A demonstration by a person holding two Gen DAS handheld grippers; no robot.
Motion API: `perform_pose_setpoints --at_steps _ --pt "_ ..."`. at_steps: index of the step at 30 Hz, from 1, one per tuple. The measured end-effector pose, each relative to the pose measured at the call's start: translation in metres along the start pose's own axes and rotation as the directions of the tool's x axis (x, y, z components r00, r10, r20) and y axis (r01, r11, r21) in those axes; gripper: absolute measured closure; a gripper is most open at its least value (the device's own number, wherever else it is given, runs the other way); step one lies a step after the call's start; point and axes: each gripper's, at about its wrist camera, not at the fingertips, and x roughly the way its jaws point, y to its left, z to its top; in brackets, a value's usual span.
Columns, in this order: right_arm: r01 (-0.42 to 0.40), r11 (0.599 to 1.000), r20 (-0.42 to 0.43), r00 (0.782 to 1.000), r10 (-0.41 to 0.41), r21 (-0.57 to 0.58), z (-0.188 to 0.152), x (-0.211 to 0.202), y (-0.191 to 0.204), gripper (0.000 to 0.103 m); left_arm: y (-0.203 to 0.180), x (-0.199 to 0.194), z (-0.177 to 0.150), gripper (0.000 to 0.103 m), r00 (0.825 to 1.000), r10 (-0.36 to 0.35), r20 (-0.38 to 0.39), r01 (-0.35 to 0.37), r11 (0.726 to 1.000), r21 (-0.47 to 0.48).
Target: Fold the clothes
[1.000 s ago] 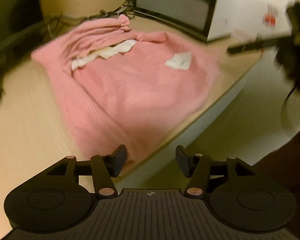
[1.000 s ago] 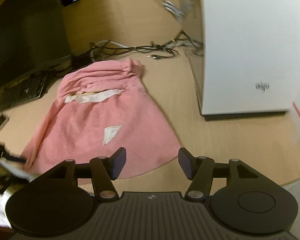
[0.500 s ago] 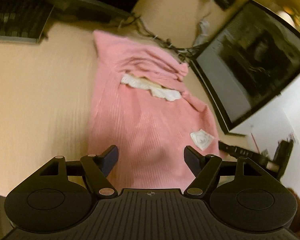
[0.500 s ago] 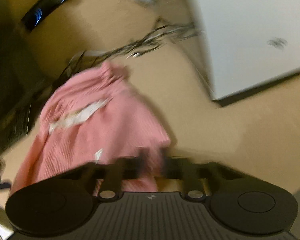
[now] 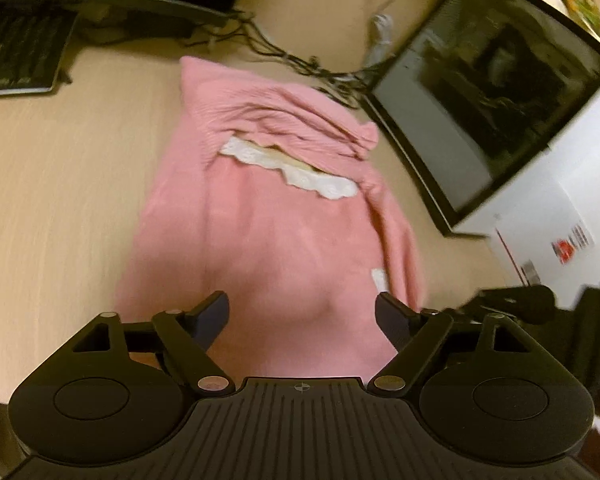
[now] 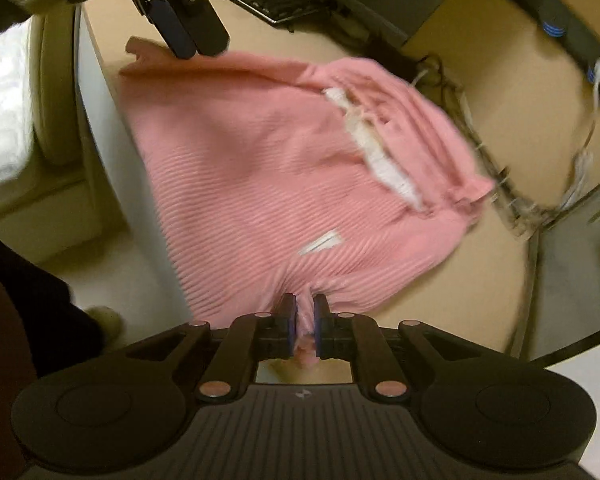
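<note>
The left gripper (image 5: 302, 316) hovers over the near hem of the pink ribbed knit garment (image 5: 268, 240); its jaws are opening, wide apart, the pads pressing on no cloth. The garment lies spread on the light wooden desk (image 5: 60, 184), white lace trim (image 5: 296, 172) showing at its far end, a small white label (image 6: 320, 243) near the hem. The right gripper (image 6: 303, 322) is clamped narrow on a bunched fold of the garment's edge at the desk's rim. Beyond: a black keyboard (image 5: 16, 56), tangled black cables (image 5: 300, 64), and a white computer case with dark glass panel (image 5: 500, 92).
</note>
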Motion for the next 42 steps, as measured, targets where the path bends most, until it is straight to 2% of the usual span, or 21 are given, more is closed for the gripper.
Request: perform_pose_setpoints --at_steps 2,4,6,9,11,12,15,16,18,20,21,22,23,24,25,26,27,32,36,39,42 --pt "-0.022 1.0 -0.001 1.0 0.022 0.017 -0.002 -0.003 -0.004 0.092 -0.003 -0.005 -0.001 0.015 1.0 -0.001 -0.003 0.001 1.0 0.017" --pt "-0.096 0.994 0.002 0.995 0.096 0.061 -0.008 -0.014 -0.012 0.083 -0.003 -0.01 -0.001 0.013 1.0 0.007 0.006 -0.007 1.0 0.017" --pt "-0.184 0.976 0.01 0.983 0.184 0.113 -0.016 -0.027 -0.019 0.068 -0.001 -0.017 0.001 0.011 1.0 0.015 0.019 -0.015 1.0 0.016" --pt "-0.226 0.955 0.028 0.974 0.224 0.193 -0.024 -0.04 -0.03 0.064 0.004 -0.023 0.003 0.01 0.998 0.044 0.042 -0.044 0.999 0.008" --pt "-0.215 0.922 0.055 0.977 0.208 0.322 -0.028 -0.044 -0.047 0.062 0.01 -0.024 0.004 0.01 0.996 0.073 0.051 -0.073 0.997 -0.003" --pt "-0.197 0.893 0.074 0.98 0.183 0.405 -0.032 -0.046 -0.056 0.062 0.012 -0.022 0.005 0.01 0.994 0.095 0.052 -0.095 0.995 -0.006" --pt "-0.116 0.765 0.102 0.993 0.066 0.634 -0.042 -0.041 -0.085 0.062 0.015 -0.013 0.006 0.01 0.988 0.15 0.043 -0.151 0.989 0.002" --pt "-0.087 0.729 0.096 0.995 0.029 0.679 -0.044 -0.036 -0.09 0.062 0.014 -0.008 0.004 0.01 0.984 0.174 0.037 -0.175 0.985 0.007" --pt "-0.035 0.692 0.084 0.996 -0.038 0.721 -0.045 -0.026 -0.091 0.062 0.011 0.003 -0.001 0.011 0.974 0.226 0.022 -0.226 0.973 0.041" --pt "0.008 0.692 0.067 0.994 -0.082 0.722 -0.041 -0.018 -0.084 0.06 0.008 0.011 -0.005 0.016 0.963 0.268 0.013 -0.269 0.961 0.063" --pt "0.015 0.698 0.067 0.994 -0.09 0.716 -0.039 -0.015 -0.081 0.049 0.007 0.015 -0.007 0.022 0.96 0.28 0.009 -0.28 0.957 0.073" --pt "0.021 0.705 0.068 0.993 -0.098 0.709 -0.037 -0.012 -0.078 0.042 0.005 0.019 -0.008 0.026 0.956 0.293 0.007 -0.292 0.953 0.083" --pt "0.018 0.709 0.07 0.993 -0.094 0.705 -0.034 -0.008 -0.075 0.04 0.004 0.021 -0.009 0.04 0.952 0.305 0.007 -0.304 0.948 0.097" --pt "-0.001 0.71 0.074 0.995 -0.072 0.704 -0.031 -0.004 -0.073 0.043 0.003 0.024 -0.01 0.055 0.948 0.318 0.007 -0.316 0.942 0.11" --pt "-0.015 0.712 0.072 0.996 -0.051 0.702 -0.028 0.002 -0.072 0.048 0.003 0.027 -0.01 0.061 0.944 0.329 0.006 -0.327 0.937 0.123" --pt "-0.015 0.718 0.057 0.998 -0.034 0.696 -0.024 0.011 -0.07 0.068 0.003 0.03 -0.009 0.072 0.942 0.335 0.004 -0.333 0.934 0.133" --pt "-0.008 0.718 0.037 0.999 -0.025 0.696 -0.02 0.018 -0.068 0.076 0.003 0.033 -0.008 0.076 0.94 0.342 0.002 -0.339 0.93 0.142" --pt "0.013 0.71 0.024 0.999 -0.042 0.704 0.002 0.039 -0.076 0.079 0.002 0.047 0.005 0.081 0.943 0.333 0.003 -0.329 0.93 0.163" --pt "0.041 0.73 0.014 0.998 -0.069 0.682 0.028 0.064 -0.089 0.079 -0.006 0.072 0.027 0.081 0.94 0.34 0.031 -0.34 0.922 0.186" --pt "0.054 0.717 0.006 0.997 -0.081 0.695 0.042 0.085 -0.111 0.079 -0.004 0.084 0.047 0.081 0.937 0.347 0.036 -0.348 0.921 0.176" --pt "0.066 0.698 -0.004 0.996 -0.091 0.713 0.041 0.091 -0.128 0.078 -0.001 0.089 0.056 0.081 0.94 0.34 0.023 -0.339 0.923 0.185"
